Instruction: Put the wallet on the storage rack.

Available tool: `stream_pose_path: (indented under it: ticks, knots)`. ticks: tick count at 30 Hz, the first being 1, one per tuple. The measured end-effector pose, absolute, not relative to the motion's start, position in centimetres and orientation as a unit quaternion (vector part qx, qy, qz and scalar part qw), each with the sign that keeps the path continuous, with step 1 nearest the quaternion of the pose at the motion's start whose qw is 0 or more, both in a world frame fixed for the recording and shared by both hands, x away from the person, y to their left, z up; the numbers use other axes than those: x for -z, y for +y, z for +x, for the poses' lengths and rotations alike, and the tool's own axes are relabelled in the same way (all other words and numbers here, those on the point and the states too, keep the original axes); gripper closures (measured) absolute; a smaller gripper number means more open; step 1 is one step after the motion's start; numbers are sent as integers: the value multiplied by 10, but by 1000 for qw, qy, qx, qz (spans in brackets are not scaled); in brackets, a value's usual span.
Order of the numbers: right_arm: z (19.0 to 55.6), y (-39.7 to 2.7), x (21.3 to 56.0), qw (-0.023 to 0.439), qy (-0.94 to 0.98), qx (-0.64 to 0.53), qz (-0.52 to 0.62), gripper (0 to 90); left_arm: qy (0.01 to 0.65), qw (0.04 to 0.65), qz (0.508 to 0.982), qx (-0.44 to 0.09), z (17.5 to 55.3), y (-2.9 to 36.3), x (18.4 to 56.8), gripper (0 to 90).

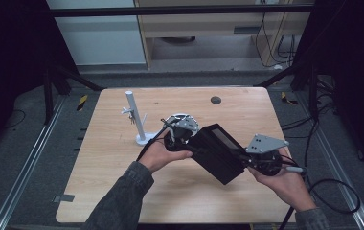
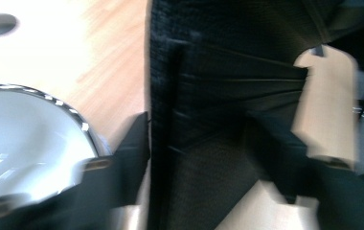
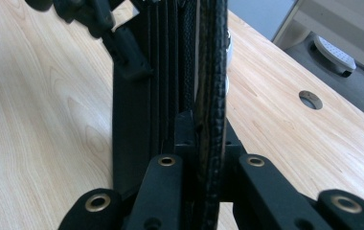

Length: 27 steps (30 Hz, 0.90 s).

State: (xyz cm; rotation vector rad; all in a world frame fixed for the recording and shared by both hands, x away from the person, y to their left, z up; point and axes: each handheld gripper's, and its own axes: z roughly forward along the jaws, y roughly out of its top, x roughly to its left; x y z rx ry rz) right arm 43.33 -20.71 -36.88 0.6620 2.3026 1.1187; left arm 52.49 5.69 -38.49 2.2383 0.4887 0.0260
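A person is holding a flat black textured folding case [image 1: 220, 152] slantwise above the middle of the light wooden desk [image 1: 247, 110]. The right hand-held gripper [image 3: 200, 125] is clamping one thin cover at its near edge, while the left hand-held gripper [image 2: 209, 158] is straddling the far end, its pads not clearly pressing. The case looks light, with stiff covers and floppy pleats inside, so gripping a cover's rim seems safest.
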Motion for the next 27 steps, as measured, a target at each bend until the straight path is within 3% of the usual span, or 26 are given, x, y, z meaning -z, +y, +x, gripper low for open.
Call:
stream_pose_path:
  ticks: [5, 12, 21, 27]
  knots:
    - [435, -210, 381, 253, 849, -397, 240, 840, 185, 399, 898, -1, 517, 57, 370, 782]
    - [437, -213, 395, 254, 842, -406, 248, 812, 180, 361, 914, -48, 506, 47, 342, 804]
    - [437, -209, 429, 225, 835, -415, 282, 429, 187, 325, 923, -91, 509, 39, 308, 806]
    - [440, -216, 453, 214, 822, -425, 312, 283, 199, 318, 921, -104, 513, 45, 296, 806]
